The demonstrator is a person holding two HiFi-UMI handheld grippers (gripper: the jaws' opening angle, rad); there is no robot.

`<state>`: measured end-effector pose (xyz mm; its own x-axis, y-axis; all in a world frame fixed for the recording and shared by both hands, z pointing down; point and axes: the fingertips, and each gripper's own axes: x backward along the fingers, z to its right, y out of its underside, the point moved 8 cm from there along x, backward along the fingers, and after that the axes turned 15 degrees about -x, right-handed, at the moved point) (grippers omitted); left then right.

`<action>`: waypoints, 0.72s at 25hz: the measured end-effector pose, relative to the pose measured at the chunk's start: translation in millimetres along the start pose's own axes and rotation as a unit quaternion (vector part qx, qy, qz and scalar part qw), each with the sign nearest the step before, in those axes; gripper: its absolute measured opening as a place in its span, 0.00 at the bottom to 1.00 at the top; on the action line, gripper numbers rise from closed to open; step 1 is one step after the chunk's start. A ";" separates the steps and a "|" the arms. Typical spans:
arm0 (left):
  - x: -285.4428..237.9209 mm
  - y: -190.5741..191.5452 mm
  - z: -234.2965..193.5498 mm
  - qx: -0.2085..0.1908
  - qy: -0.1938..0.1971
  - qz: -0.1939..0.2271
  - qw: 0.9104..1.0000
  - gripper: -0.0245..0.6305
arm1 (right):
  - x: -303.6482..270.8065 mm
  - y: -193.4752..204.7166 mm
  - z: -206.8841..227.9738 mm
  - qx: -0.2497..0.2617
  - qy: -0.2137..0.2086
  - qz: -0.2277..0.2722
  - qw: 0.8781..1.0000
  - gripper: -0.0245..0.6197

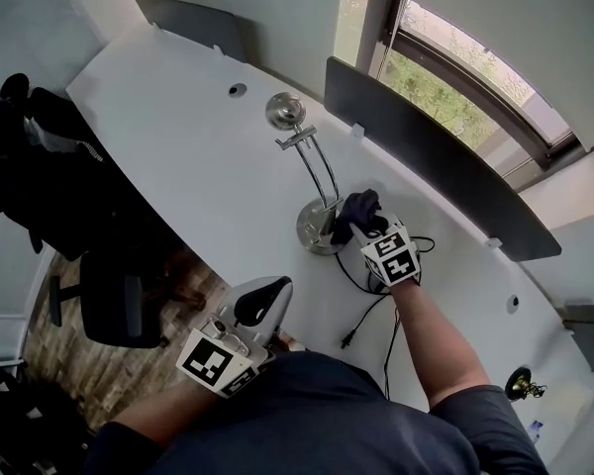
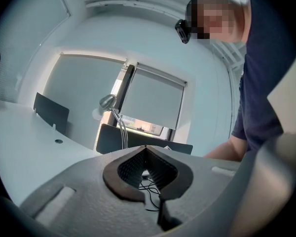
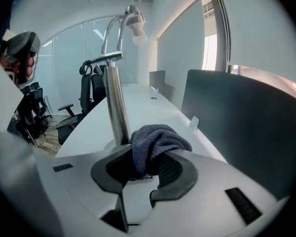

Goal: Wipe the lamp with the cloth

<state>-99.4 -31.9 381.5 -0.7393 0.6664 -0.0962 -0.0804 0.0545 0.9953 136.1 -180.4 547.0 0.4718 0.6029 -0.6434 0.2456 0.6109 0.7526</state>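
My right gripper [image 3: 145,154] clamps the dark grey woven cloth [image 3: 158,139] beside the chrome desk lamp [image 3: 117,107]. My left gripper [image 2: 145,148] is closed and empty.

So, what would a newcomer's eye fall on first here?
A chrome lamp stands on the white desk. The right gripper holds a dark cloth beside its stem, near the base. The left gripper, shut and empty, hovers by the desk's near edge.
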 end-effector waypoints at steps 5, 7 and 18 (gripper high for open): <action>3.1 -9.2 -0.6 -0.002 0.021 0.023 1.000 0.04 | 41.3 -7.0 -26.6 -0.023 0.002 0.035 0.999 0.21; 4.0 -11.6 -1.8 0.000 0.029 0.030 0.999 0.04 | 57.1 -9.2 -39.0 -0.030 0.000 0.048 0.998 0.21; 10.7 -21.9 -12.7 -0.014 0.064 0.047 0.997 0.04 | 131.9 -25.9 -115.0 -0.093 -0.026 0.133 0.986 0.21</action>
<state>-114.0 -35.4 358.5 -0.8237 0.5670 -0.0060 -0.0247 -0.0253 0.9994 94.5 -57.7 426.5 0.5425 0.7307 -0.4143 -0.0500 0.5204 0.8524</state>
